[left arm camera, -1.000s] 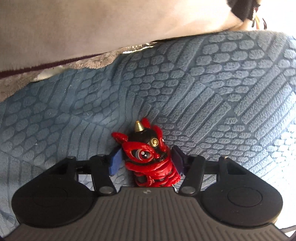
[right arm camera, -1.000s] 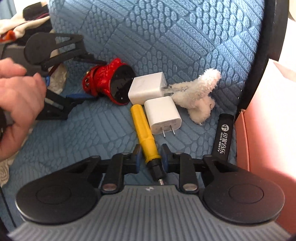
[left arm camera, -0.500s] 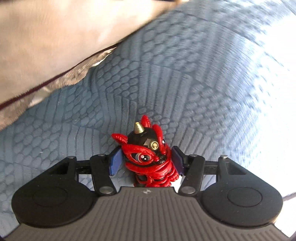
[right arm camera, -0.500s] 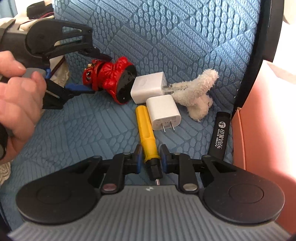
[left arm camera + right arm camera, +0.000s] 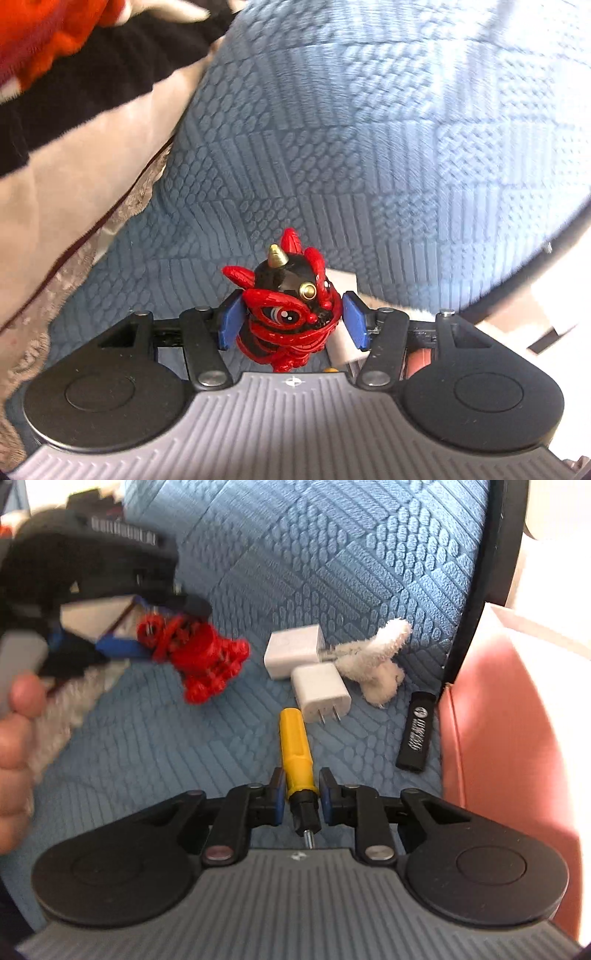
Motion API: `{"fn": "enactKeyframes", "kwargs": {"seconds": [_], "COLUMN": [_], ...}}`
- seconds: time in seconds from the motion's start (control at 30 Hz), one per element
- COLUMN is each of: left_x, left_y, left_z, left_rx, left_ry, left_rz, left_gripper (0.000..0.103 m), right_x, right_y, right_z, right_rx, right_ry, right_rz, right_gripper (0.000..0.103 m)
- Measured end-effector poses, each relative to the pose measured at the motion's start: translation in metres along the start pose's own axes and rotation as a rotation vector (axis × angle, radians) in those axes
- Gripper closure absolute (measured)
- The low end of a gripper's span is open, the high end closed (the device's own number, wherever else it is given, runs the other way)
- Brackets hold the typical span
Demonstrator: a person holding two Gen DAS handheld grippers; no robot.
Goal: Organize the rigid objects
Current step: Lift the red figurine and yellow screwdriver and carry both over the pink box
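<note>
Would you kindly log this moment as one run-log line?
left gripper: shut on red lion figurine | right gripper: shut on yellow screwdriver | two white chargers, black USB stick: on cushion

Figurine (image 5: pixel 290 317): red and black lion-dance head, gold horn; held off the cushion, clamped between blue pads.
Screwdriver (image 5: pixel 295 755): yellow handle, black collar, metal tip toward the camera; collar end sits between blue pads.
Chargers (image 5: pixel 321 692): two white cubes, touching; the near one's prongs point toward the screwdriver.
USB stick (image 5: pixel 417 734): black, white lettering; flat by the cushion's edge.
</note>
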State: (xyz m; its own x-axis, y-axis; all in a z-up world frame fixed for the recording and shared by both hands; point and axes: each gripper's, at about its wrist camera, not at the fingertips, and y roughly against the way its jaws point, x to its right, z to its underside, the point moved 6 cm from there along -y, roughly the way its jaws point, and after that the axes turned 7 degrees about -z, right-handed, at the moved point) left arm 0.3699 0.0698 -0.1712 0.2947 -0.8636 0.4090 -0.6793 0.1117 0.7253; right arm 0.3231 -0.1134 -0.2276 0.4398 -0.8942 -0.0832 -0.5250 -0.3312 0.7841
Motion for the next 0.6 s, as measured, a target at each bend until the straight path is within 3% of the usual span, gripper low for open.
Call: {"fn": "enactKeyframes", "kwargs": {"seconds": [0.23, 0.6], "left_x": [-0.009, -0.027], "left_y": [0.047, 0.081], "left_z": [0.034, 0.093], "left_rx": [0.023, -0.029], "left_ry": [-0.142, -0.199], "left_rz": [-0.04, -0.052], "left_gripper": [0.041, 0.04], "right_x": [-0.008, -0.021], "right_y": [0.024, 0.058], "right_z": [0.02, 0.052], "right_rx": [-0.015, -0.014], "right_ry": [-0.035, -0.08], "right_rz": [-0.03, -0.043], "right_gripper": [0.08, 0.08]}}
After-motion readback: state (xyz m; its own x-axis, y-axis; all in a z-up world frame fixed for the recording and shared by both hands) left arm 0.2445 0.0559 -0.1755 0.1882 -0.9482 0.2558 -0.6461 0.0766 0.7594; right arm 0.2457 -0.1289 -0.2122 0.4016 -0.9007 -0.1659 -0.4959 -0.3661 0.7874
